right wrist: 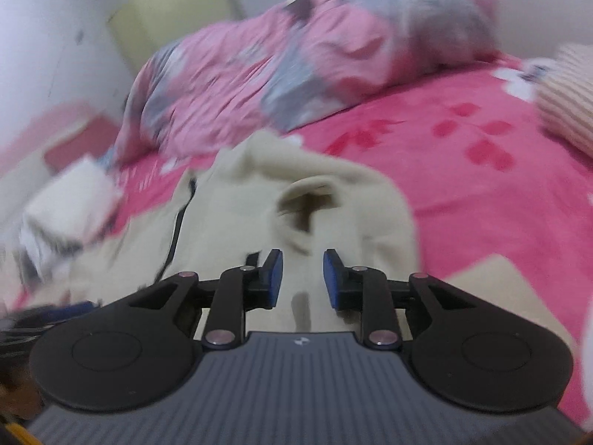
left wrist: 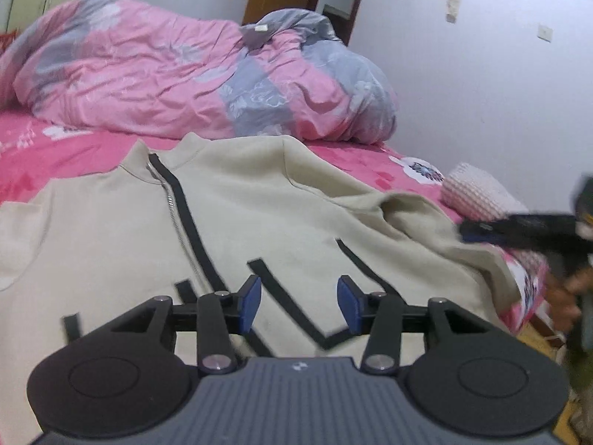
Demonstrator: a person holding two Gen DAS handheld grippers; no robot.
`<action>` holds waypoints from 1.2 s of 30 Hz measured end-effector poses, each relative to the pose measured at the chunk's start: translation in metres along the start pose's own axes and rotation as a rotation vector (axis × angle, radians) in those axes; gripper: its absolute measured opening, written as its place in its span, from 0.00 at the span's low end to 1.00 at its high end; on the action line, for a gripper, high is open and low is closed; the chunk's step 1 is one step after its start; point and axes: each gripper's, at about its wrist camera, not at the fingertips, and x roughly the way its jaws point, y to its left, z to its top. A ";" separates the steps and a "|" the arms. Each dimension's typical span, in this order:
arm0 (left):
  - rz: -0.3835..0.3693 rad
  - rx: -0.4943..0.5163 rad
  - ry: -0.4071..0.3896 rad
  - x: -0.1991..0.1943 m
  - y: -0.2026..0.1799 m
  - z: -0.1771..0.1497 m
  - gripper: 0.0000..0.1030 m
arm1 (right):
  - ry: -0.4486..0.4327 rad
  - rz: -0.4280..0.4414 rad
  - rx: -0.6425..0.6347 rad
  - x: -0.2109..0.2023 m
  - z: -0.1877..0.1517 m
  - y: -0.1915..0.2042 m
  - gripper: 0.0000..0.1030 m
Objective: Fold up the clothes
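Garments: one cream zip-up jacket [left wrist: 259, 215], trimmed with black bands; nothing else lies out for folding.
Jacket position: spread front-up on the pink bedsheet [left wrist: 55, 155], at the near part of the bed, below both grippers.
Jacket axis: in the left wrist view its long axis runs from the stand-up collar [left wrist: 163, 159], at the far end by the duvet, down to the hem under the camera; the zipper [left wrist: 174, 215] follows that line, slanting a little to the right as it comes nearer.
Sleeves: one is bunched on the right, its cuff opening [right wrist: 307, 200] gaping toward the right wrist camera; the other runs off the left edge of the left wrist view.
Bedding: one rumpled pink and grey duvet [left wrist: 185, 70] heaped at the far side; one pale checked pillow [left wrist: 478, 193] at the right edge.
Left gripper [left wrist: 299, 306]: jaws moderately apart, nothing between the blue pads, hovering above the jacket's lower front.
Right gripper [right wrist: 303, 278]: jaws narrowly apart, empty, above the bunched sleeve; its view is motion-blurred.
Grippers counted: two, each also glimpsed at the edge of the other's view.
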 end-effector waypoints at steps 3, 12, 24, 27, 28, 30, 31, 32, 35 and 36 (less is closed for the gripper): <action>0.009 -0.031 0.026 0.026 0.003 0.014 0.45 | -0.060 -0.023 0.043 -0.026 0.000 -0.016 0.30; 0.070 -0.123 0.058 0.093 0.015 0.044 0.45 | -0.070 -0.127 0.134 -0.060 -0.006 -0.060 0.49; 0.112 -0.108 0.055 0.132 0.017 0.016 0.46 | -0.034 -0.171 0.438 -0.084 -0.045 -0.105 0.49; 0.109 -0.103 0.038 0.132 0.017 0.013 0.47 | 0.008 -0.174 0.435 -0.066 -0.048 -0.106 0.49; 0.105 -0.108 0.035 0.132 0.019 0.012 0.47 | 0.022 -0.177 0.434 -0.060 -0.049 -0.107 0.49; 0.098 -0.116 0.030 0.132 0.020 0.011 0.48 | 0.026 -0.189 0.436 -0.052 -0.054 -0.107 0.49; 0.095 -0.119 0.028 0.133 0.021 0.011 0.48 | 0.021 -0.191 0.434 -0.051 -0.054 -0.106 0.49; 0.093 -0.117 0.026 0.133 0.021 0.010 0.49 | 0.017 -0.191 0.434 -0.051 -0.055 -0.106 0.49; 0.093 -0.104 0.021 0.134 0.019 0.009 0.51 | 0.011 -0.192 0.442 -0.052 -0.055 -0.105 0.47; 0.094 -0.100 0.020 0.134 0.018 0.009 0.51 | 0.010 -0.192 0.441 -0.052 -0.054 -0.104 0.45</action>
